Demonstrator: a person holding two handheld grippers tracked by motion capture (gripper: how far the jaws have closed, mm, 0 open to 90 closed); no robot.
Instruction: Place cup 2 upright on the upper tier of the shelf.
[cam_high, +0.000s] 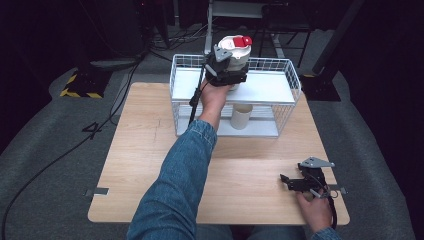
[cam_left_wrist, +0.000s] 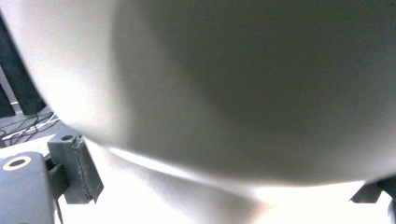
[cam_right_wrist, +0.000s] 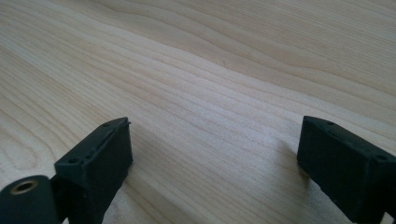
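Note:
A white jar (cam_high: 237, 54) with a red cap (cam_high: 242, 41) is held upright over the top shelf of a white wire rack (cam_high: 280, 89). My left gripper (cam_high: 229, 69) is shut on the jar's body from the near side. In the left gripper view the jar's pale rounded wall (cam_left_wrist: 243, 84) looms close, with a jaw at each lower corner. Whether the jar touches the shelf I cannot tell. My right gripper (cam_high: 285, 182) rests on the wooden table (cam_high: 150, 165) at the front right. It stands open (cam_right_wrist: 215, 158), with only bare wood between its jaws.
A cream cylinder (cam_high: 240, 118) stands on the rack's lower shelf, under the left hand. The rack sits at the table's far edge. Cables and dark stands lie on the floor beyond the table.

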